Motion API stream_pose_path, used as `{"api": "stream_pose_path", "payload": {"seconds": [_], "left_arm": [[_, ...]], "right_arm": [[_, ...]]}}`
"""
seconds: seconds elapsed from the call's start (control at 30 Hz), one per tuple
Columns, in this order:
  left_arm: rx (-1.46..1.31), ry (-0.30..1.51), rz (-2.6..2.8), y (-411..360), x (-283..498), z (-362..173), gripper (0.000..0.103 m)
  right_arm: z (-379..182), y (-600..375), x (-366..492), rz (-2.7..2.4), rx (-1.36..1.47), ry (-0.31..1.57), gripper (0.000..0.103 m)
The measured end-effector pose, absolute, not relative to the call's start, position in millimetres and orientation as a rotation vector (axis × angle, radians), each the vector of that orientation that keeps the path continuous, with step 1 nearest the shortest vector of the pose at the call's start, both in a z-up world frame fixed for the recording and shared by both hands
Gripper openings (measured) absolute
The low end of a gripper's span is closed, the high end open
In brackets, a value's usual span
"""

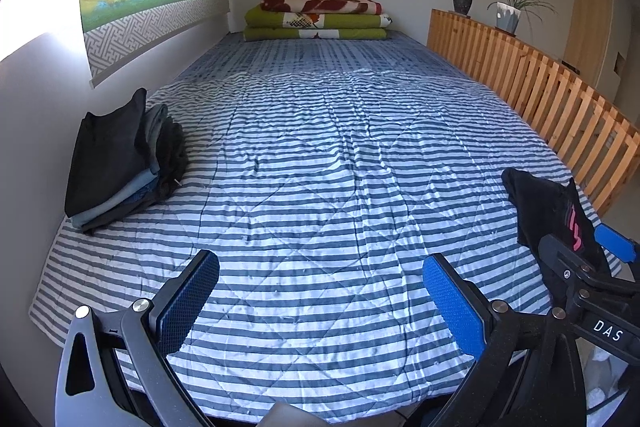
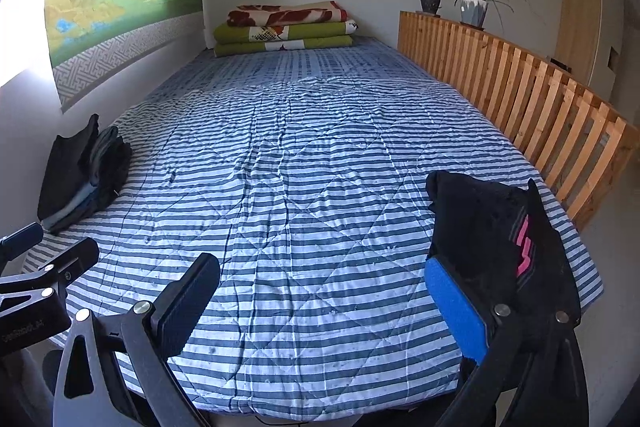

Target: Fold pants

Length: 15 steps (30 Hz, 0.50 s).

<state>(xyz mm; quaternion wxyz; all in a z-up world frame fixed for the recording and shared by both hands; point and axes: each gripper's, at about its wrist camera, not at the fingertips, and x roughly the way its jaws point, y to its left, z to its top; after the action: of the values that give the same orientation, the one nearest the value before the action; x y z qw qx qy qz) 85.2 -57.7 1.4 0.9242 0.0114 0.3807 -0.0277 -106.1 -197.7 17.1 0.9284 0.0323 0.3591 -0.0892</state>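
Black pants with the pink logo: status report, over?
Left gripper open, empty. Right gripper open; black pants draped on its right finger, unfolded. Striped quilt ahead; folded clothes stack far left.

Striped bed open mid-span, folded stack by left wall, slatted rail along right

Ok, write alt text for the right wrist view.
An open right gripper hovers over a blue-and-white striped quilt, black pants with a pink logo draped by its right finger. A stack of folded dark clothes sits left by the wall; folded blankets lie at the far end.
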Motion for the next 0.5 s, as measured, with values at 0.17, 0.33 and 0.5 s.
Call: {"api": "stream_pose_path", "payload": {"seconds": [0.17,0.33,0.5], "left_arm": [[0.056,0.794,-0.093,-80.9,95.3,-8.1,0.103],[0.079,0.807,-0.119,-103.2,104.9,-17.0,0.103],[0.086,0.819,-0.125,-118.0,116.5,-23.7,0.103]], "right_arm": [[6.1,-217.6,-101.9,-0.213,0.084,0.758,0.098],[-1.0,-244.9,-94.3,-0.257,0.105,0.773,0.095],[-6.1,-271.2,-81.9,-0.296,0.108,0.773,0.095]]}}
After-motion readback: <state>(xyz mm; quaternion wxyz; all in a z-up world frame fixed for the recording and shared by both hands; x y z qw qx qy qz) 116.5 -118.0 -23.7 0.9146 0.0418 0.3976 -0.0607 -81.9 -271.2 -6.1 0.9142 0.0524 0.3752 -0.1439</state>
